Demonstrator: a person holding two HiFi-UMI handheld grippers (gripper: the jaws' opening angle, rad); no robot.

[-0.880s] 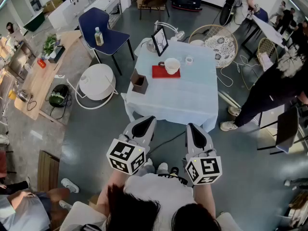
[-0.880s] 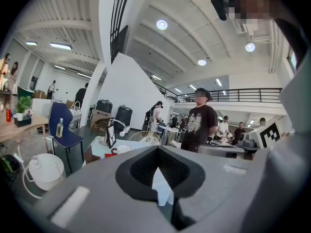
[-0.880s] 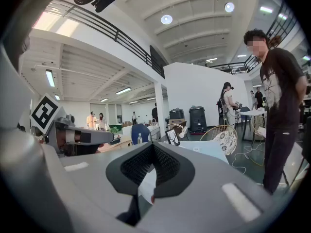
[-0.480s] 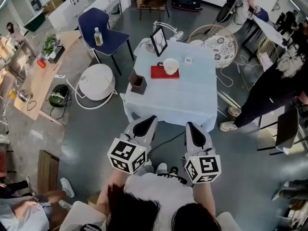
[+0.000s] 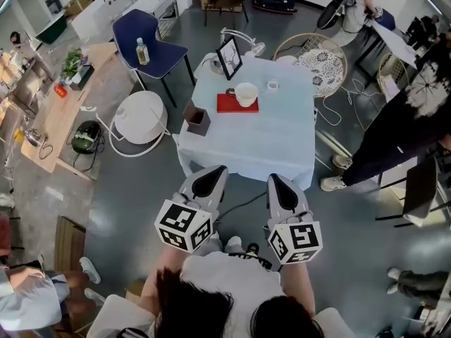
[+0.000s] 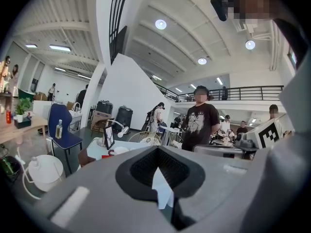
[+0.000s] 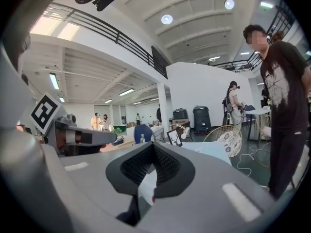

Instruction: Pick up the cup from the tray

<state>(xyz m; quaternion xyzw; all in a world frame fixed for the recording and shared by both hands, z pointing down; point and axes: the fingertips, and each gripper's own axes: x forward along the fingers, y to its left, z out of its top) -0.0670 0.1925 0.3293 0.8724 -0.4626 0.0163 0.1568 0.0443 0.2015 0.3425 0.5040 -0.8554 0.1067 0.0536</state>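
Note:
A white cup (image 5: 246, 94) sits on the right end of a red tray (image 5: 227, 105), at the far side of a table with a white cloth (image 5: 246, 143). Both grippers are held low near the person's body, well short of the table's near edge. My left gripper (image 5: 210, 174) points toward the table with its jaws together and nothing between them. My right gripper (image 5: 277, 182) is beside it, also shut and empty. In the left gripper view the cup (image 6: 119, 150) and tray show small and far off, just above the left gripper (image 6: 158, 150).
On the table stand a brown box (image 5: 196, 118), a picture frame (image 5: 230, 57) and a small white item (image 5: 272, 85). A blue chair (image 5: 151, 44) and a white round unit (image 5: 141, 118) are left of it. A wicker chair (image 5: 313, 58) and a person in black (image 5: 394, 125) are to the right.
The table has shifted slightly up and left in the head view as the person moves. Both grippers stay shut and keep their place near the body.

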